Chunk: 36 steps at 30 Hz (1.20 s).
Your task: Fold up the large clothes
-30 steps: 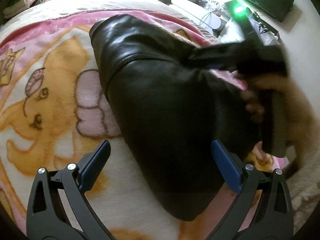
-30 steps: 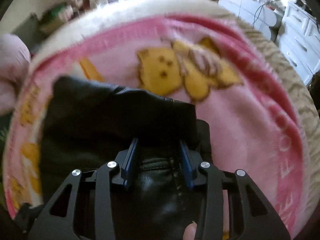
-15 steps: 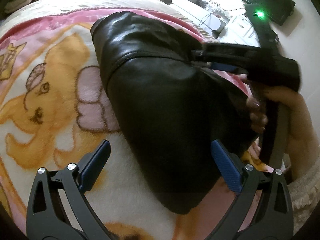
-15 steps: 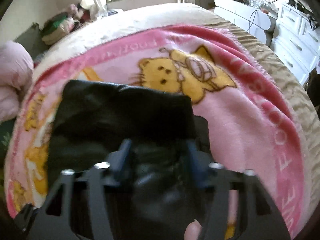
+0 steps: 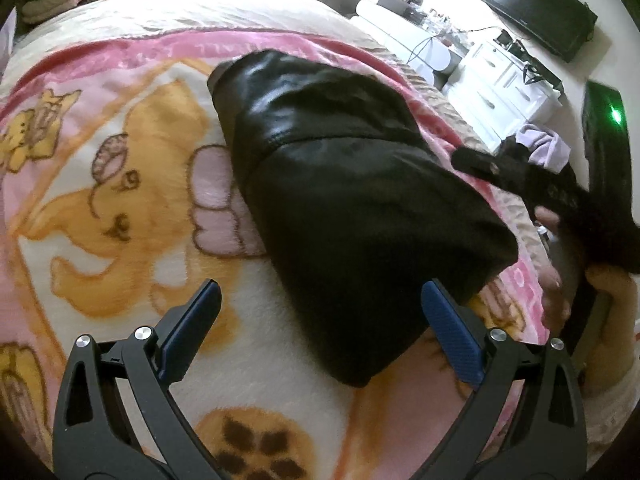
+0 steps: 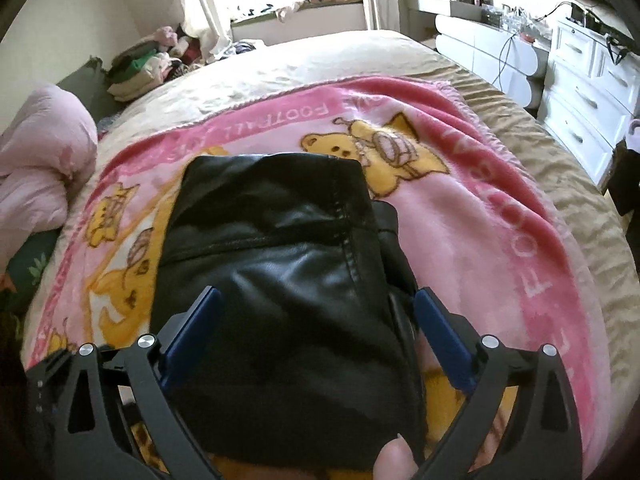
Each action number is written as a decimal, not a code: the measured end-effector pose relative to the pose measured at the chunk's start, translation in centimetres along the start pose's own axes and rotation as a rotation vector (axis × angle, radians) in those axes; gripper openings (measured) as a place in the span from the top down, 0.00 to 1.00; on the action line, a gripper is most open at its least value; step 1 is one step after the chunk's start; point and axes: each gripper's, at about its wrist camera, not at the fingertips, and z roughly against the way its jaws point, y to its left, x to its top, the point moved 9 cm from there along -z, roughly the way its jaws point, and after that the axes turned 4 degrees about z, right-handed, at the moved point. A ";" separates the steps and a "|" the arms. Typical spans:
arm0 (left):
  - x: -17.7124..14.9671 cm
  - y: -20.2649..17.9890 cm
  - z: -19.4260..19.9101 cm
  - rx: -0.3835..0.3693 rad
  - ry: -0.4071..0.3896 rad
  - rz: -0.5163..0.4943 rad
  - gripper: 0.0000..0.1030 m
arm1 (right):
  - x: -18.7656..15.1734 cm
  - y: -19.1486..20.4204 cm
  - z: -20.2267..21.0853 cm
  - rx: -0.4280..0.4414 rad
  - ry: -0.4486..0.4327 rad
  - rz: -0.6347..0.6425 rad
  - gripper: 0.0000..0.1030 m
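Folded black leather jacket on cartoon blanket
Right tool opening, jacket below, ungripped; only the left view shows the released left tool.

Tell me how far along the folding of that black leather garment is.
Done: the black leather garment lies as a compact, doubled-over bundle on the pink cartoon blanket. In hand: nothing; the right gripper is opening with its pads clear of the leather, and the left gripper is open above the bundle's near end. Left: perhaps a final tidy; whether another fold is needed I can't tell.
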 end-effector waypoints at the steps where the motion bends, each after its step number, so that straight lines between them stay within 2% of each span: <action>1: 0.1 -0.1 0.4 0.005 -0.007 -0.004 0.09 | -0.1 0.1 0.5 0.002 -0.010 0.000 0.06; 9: -0.6 -0.8 4.0 0.025 -0.099 -0.046 0.09 | -3.3 1.3 7.5 0.018 -0.147 0.028 0.04; 15: -2.7 -1.4 7.0 -0.009 -0.193 -0.056 0.09 | -7.6 1.7 12.4 0.012 -0.275 0.021 0.04; 22: -5.6 -1.4 8.6 0.016 -0.263 -0.114 0.09 | -12.5 2.1 14.3 -0.030 -0.366 0.008 0.04; 31: -8.5 -0.5 8.3 0.022 -0.257 -0.100 0.09 | -15.7 3.2 13.7 -0.036 -0.374 0.026 0.04; 36: -9.6 -0.3 7.8 0.026 -0.247 -0.104 0.09 | -16.9 4.1 12.6 -0.043 -0.338 0.051 0.04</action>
